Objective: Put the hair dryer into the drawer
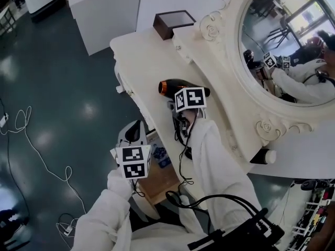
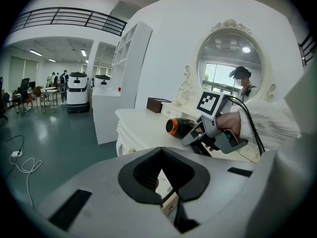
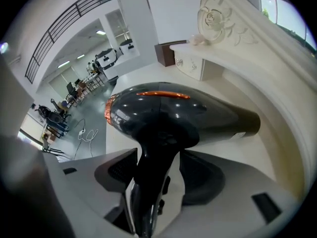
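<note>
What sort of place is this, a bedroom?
Probably a bedroom corner mocked up in a large lab hall: a white carved dressing table with an ornate oval mirror and a black hair dryer, yet office desks and a white boxy machine stand beyond.

We get even, cool indoor light from ceiling strips (image 2: 34, 52) and daylight in the mirror (image 1: 282, 41); the glossy floor (image 1: 63, 103) shows soft glare. Both gripper views bend hard toward dark round edges, and the close hair dryer (image 3: 173, 118) looks soft, with small highlights.
</note>
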Demonstrator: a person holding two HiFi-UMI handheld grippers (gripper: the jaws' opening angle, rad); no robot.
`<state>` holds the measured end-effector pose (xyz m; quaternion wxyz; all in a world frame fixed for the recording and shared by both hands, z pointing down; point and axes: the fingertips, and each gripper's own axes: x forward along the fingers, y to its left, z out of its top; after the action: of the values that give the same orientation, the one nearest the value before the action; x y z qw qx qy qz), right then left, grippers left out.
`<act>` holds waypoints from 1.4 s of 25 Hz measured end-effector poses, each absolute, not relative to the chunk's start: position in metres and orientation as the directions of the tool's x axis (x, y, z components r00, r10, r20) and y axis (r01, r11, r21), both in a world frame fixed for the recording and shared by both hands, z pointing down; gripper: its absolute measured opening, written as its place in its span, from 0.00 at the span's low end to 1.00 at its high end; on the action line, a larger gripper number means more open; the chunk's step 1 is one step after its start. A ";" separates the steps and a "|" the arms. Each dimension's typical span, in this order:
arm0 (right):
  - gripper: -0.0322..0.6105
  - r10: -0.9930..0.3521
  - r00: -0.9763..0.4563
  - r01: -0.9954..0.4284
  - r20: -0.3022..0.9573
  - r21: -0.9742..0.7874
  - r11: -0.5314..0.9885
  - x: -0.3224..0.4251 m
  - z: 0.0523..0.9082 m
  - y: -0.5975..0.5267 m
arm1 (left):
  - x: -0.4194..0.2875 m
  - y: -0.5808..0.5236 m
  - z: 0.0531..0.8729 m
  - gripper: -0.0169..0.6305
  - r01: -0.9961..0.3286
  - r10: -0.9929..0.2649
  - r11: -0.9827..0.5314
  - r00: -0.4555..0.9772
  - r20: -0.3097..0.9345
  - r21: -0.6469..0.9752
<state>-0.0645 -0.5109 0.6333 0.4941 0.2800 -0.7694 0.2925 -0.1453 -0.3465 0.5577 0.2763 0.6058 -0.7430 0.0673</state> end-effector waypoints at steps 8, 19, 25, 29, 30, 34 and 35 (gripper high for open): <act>0.51 -0.226 -0.266 -0.728 0.937 -0.041 0.684 -0.065 0.644 -0.511 | -0.149 -0.335 0.570 0.02 -0.937 -0.845 0.268 -0.117 0.522 0.224; 0.41 -0.271 -0.401 -0.739 0.875 -0.134 0.660 -0.061 0.630 -0.493 | -0.148 -0.330 0.553 0.02 -0.947 -0.851 0.250 -0.115 0.512 0.202; 0.40 -0.323 -0.510 -0.676 0.798 -0.140 0.723 -0.070 0.593 -0.467 | -0.154 -0.326 0.526 0.02 -0.954 -0.864 0.241 -0.129 0.487 0.176; 0.40 -0.330 -0.550 -0.668 0.767 -0.166 0.726 -0.070 0.570 -0.455 | -0.156 -0.323 0.507 0.02 -0.958 -0.876 0.232 -0.131 0.464 0.166; 0.40 -0.334 -0.555 -0.669 0.762 -0.170 0.723 -0.068 0.564 -0.454 | -0.156 -0.323 0.503 0.02 -0.960 -0.880 0.227 -0.130 0.457 0.164; 0.40 -0.366 -0.581 -0.673 0.727 -0.175 0.719 -0.060 0.531 -0.445 | -0.154 -0.321 0.489 0.02 -0.966 -0.898 0.198 -0.111 0.426 0.166; 0.40 -0.375 -0.588 -0.674 0.716 -0.178 0.717 -0.058 0.521 -0.443 | -0.154 -0.320 0.485 0.02 -0.967 -0.902 0.192 -0.106 0.418 0.170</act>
<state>-0.0582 -0.4430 0.5211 0.3370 0.3038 -0.8632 0.2216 -0.1537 -0.3203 0.4853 0.2202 0.6315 -0.7399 0.0728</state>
